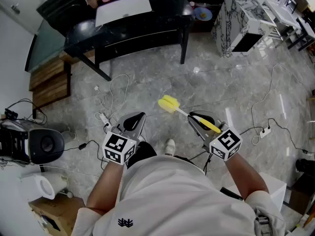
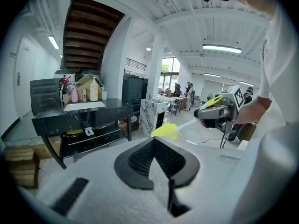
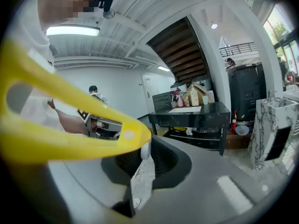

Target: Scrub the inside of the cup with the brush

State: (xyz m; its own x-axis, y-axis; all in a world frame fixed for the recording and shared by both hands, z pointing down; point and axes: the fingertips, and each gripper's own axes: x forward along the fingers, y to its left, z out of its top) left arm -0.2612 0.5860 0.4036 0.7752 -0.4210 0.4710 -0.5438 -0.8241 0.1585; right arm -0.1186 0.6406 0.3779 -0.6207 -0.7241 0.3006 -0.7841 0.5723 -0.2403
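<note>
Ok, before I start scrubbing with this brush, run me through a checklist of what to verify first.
1. Yellow long-handled brush gripped in right gripper: ok.
2. Brush head clear of obstructions: ok.
3. Cup held in left gripper: not ok, it is shut and empty.
4. Cup located: cannot tell, none stands out on the black table.
5. Footing: not ok, a white power strip and its cables lie near the feet.

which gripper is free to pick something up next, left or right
Left. The left gripper is shut with nothing between its jaws, while the right gripper is clamped on the handle of the yellow brush.
</note>
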